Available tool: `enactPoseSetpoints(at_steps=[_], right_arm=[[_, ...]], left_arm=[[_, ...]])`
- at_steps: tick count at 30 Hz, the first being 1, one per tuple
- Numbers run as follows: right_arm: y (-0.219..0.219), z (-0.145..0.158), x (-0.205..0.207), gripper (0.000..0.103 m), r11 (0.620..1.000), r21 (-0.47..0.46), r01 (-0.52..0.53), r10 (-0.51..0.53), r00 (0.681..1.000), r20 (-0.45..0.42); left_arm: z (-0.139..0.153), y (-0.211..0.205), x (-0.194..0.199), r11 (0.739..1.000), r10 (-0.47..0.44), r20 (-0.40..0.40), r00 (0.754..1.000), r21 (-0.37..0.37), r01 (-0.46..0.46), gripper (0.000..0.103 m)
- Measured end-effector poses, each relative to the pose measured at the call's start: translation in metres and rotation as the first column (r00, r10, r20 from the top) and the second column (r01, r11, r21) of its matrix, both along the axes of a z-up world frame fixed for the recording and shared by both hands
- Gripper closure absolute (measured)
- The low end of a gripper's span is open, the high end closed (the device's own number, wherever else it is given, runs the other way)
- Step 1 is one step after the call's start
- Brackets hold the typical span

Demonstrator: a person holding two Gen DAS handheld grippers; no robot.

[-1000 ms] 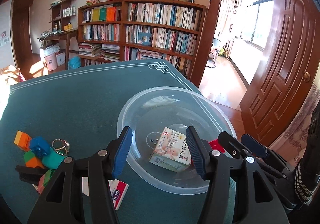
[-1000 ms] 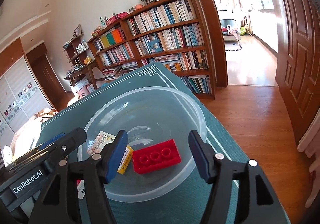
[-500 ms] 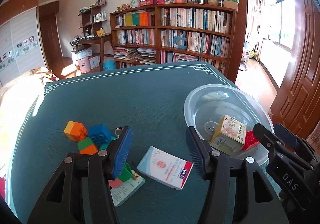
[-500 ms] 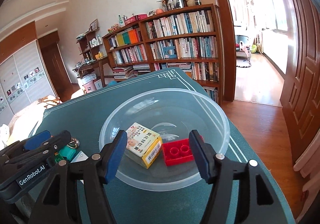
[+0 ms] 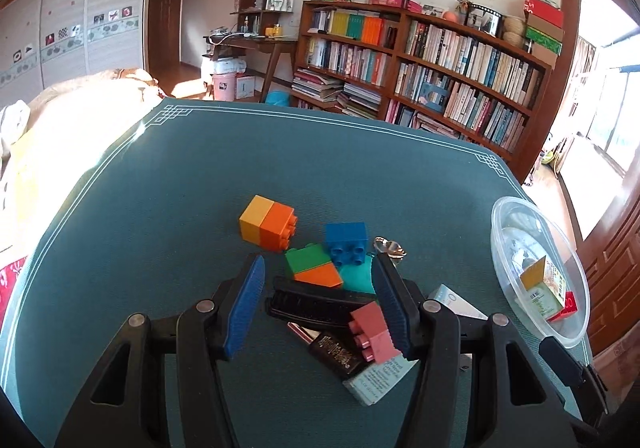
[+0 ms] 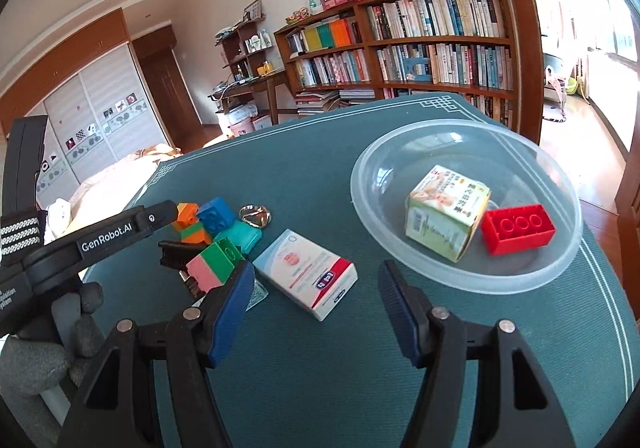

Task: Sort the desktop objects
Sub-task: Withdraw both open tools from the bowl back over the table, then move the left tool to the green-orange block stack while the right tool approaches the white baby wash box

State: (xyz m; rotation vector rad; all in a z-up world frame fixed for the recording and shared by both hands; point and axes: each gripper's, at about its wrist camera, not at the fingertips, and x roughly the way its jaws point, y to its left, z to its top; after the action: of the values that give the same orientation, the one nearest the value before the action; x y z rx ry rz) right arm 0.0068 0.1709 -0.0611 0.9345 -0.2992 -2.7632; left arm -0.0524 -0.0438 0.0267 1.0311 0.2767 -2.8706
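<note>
A clear plastic bowl [image 6: 568, 184] holds a yellow-green carton [image 6: 446, 210] and a red brick [image 6: 518, 228]; the bowl also shows in the left wrist view [image 5: 500, 220]. My left gripper [image 5: 318, 306] is open over a pile: a pink brick [image 5: 370, 330], a black clip [image 5: 316, 302], a green-orange brick [image 5: 310, 268], a blue brick [image 5: 346, 240] and an orange-yellow brick [image 5: 268, 222]. My right gripper [image 6: 316, 306] is open and empty, just in front of a white medicine box [image 6: 306, 278].
A teal case [image 6: 240, 236] and a shiny metal ring [image 6: 256, 215] lie by the pile. A dark tube [image 5: 334, 352] and a grey box [image 5: 378, 378] lie under the pink brick. The green table mat [image 5: 200, 176] ends near the bowl. A bookshelf [image 5: 440, 60] stands behind.
My left gripper has swung left from above the bowl to above the brick pile. My right gripper has pulled back from the bowl and turned left toward the white box.
</note>
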Motion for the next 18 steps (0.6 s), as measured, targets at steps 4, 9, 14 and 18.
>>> enactPoseSetpoints(at_steps=[4, 9, 14, 18], right_arm=[[-0.007, -0.01, -0.007, 0.034, 1.0, -0.009, -0.018, 0.018, 0.999, 0.044], [-0.006, -0.02, -0.015, 0.034, 1.0, -0.008, -0.019, 0.02, 0.997, 0.081], [-0.013, -0.028, -0.028, 0.034, 0.997, 0.059, -0.058, 0.051, 0.992, 0.115], [-0.017, -0.025, -0.04, 0.034, 0.991, 0.105, -0.084, 0.072, 0.991, 0.111]], left_arm=[[-0.014, -0.014, -0.003, 0.999, 0.013, 0.02, 1.0, 0.05, -0.014, 0.044], [-0.028, -0.018, -0.014, 0.995, 0.01, 0.052, 0.999, 0.103, -0.016, 0.044], [-0.038, -0.022, -0.018, 0.995, 0.029, 0.058, 0.998, 0.092, -0.035, 0.044], [-0.045, -0.027, -0.02, 0.992, 0.035, 0.06, 0.998, 0.118, -0.042, 0.039]])
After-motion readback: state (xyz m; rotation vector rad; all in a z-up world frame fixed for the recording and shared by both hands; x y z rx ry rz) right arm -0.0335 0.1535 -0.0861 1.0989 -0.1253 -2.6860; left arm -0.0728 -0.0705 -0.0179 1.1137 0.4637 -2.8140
